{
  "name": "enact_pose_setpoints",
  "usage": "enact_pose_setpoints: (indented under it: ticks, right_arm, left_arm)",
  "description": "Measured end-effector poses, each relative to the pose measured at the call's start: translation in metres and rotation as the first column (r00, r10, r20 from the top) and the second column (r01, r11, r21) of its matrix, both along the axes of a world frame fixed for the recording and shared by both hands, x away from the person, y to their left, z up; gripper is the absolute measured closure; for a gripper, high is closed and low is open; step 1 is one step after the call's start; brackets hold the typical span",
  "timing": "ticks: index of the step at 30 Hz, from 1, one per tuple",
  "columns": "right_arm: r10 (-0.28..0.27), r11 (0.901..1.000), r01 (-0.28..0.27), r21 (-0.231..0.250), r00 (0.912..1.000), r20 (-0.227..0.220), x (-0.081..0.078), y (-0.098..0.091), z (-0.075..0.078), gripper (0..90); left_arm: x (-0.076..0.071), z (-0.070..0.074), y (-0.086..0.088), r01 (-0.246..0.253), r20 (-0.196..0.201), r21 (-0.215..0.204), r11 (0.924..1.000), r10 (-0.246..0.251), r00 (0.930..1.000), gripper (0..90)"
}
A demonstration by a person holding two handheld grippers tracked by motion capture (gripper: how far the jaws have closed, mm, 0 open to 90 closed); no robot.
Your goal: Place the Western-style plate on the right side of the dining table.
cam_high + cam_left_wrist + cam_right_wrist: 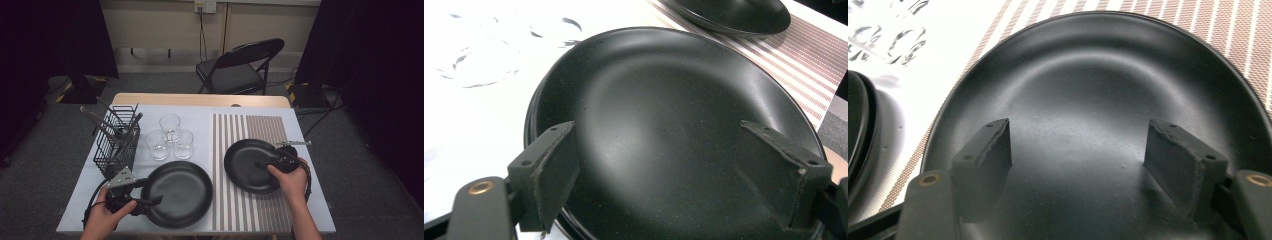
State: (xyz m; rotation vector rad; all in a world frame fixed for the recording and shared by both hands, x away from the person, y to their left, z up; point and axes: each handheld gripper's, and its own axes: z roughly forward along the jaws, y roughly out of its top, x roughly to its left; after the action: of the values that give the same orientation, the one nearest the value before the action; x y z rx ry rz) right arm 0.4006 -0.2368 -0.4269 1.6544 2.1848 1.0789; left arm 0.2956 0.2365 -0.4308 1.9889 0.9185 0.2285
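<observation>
A black plate point(182, 197) point(664, 100) lies at the front left of the table, apparently on top of another one. My left gripper point(149, 192) point(659, 150) is open, its jaws spread above this plate's near-left rim with nothing between the pads. A second black plate point(245, 162) point(1098, 80) rests on the striped placemat point(250, 130). Over its right side my right gripper point(261, 165) point(1078, 135) stands open, jaws wide apart and pointing left across the plate without pressing on it.
A black wire cutlery basket point(117, 145) with utensils stands at the left. Three clear glasses point(170, 137) are grouped behind the left plate. A folding chair point(240, 65) stands beyond the table's far edge.
</observation>
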Motion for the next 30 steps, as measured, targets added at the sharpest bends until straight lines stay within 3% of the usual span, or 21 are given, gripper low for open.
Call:
enact_pose_setpoints:
  ticks: [3,16,22,30]
  right_arm:
    - [0.014,0.9997,-0.014,0.019,0.9999,-0.006,0.002,0.002,0.000,24.9]
    - [0.081,0.9965,-0.080,-0.023,0.9958,0.043,0.010,0.012,0.005,20.4]
    - [0.099,0.9951,-0.099,-0.001,0.9948,0.026,0.013,0.016,0.004,19.9]
    - [0.100,0.9948,-0.101,0.013,0.9934,0.056,0.012,0.013,0.006,19.9]
  left_arm:
    - [0.000,0.001,0.001,0.002,0.002,0.004,1.0000,-0.003,1.0000,17.6]
    - [-0.007,0.010,0.016,-0.026,-0.012,0.017,0.9995,0.026,0.9996,17.3]
    - [-0.009,0.013,0.021,-0.031,-0.024,0.038,0.9988,0.032,0.9992,17.3]
    - [-0.010,0.013,0.027,-0.034,-0.043,0.045,0.9984,0.036,0.9984,17.3]
